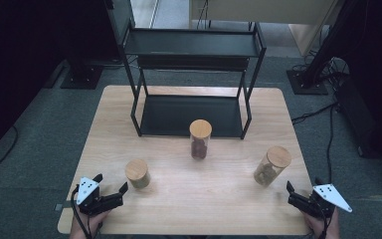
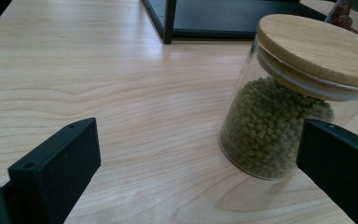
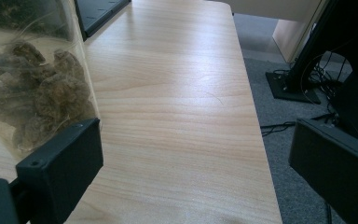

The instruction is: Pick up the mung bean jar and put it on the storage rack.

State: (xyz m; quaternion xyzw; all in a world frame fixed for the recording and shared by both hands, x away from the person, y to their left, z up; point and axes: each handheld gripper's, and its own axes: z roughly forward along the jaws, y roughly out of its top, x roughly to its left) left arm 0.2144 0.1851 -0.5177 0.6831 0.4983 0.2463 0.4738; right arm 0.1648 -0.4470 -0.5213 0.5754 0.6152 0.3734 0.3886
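Two open grippers rest at your near table edge. Your left gripper [image 1: 111, 185] sits just left of the upright green-bean jar [image 1: 138, 173], nearer than your right gripper [image 1: 298, 195] is to its jar [image 1: 271, 166].

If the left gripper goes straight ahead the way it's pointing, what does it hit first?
Probably the green-bean jar: it stands just ahead of the open left gripper, toward its right jaw. Depth is unclear, so that jaw might clip it.
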